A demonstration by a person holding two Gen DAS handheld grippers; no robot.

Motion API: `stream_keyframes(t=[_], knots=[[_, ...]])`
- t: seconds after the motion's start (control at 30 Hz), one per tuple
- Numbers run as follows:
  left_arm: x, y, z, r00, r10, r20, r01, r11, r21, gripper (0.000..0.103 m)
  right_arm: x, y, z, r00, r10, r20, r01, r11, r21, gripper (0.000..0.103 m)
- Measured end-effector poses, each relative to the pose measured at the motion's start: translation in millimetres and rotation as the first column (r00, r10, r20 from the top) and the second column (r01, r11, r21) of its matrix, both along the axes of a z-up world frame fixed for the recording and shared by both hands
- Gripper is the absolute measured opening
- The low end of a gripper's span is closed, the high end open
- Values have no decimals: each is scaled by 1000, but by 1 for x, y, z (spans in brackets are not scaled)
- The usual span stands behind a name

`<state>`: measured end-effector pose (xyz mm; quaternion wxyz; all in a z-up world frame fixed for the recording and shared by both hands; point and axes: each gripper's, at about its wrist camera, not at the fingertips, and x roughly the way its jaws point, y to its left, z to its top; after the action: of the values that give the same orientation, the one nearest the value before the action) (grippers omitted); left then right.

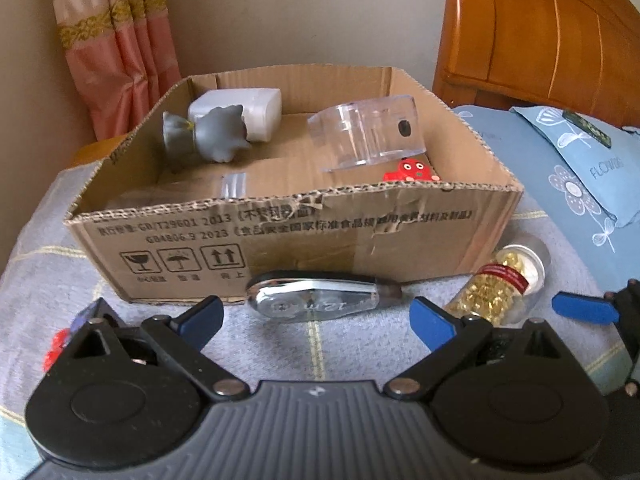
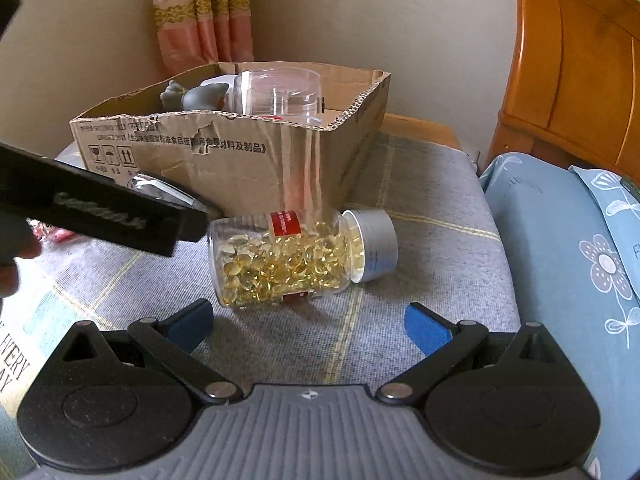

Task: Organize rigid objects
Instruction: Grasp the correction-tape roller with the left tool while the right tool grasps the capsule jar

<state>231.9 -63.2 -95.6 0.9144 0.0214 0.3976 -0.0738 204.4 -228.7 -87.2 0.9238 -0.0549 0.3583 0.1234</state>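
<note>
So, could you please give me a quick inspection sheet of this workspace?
Surface: grey checked blanket.
Job's things: capsule bottle lies on its side before the cardboard box; shiny tape dispenser against the box front. In the box: grey figurine, white block, clear holder, red toy.
Clutter: red bits at left.
Grippers: left gripper and right gripper open, empty.
Cables: nothing seen.
Surroundings: curtain, wooden headboard, blue pillow.
</note>
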Motion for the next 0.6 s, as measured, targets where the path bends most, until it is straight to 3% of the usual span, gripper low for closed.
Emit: stream_keyframes(t=[0.27, 0.6], knots=[[9, -3, -14, 999, 45, -8, -45, 999, -11, 99, 2, 0, -1, 1000, 15, 10, -15, 1000, 3, 103], [11, -6, -12, 995, 94, -17, -95, 994, -58, 99, 12, 0, -2, 1000, 24, 17, -24, 1000, 0, 103]])
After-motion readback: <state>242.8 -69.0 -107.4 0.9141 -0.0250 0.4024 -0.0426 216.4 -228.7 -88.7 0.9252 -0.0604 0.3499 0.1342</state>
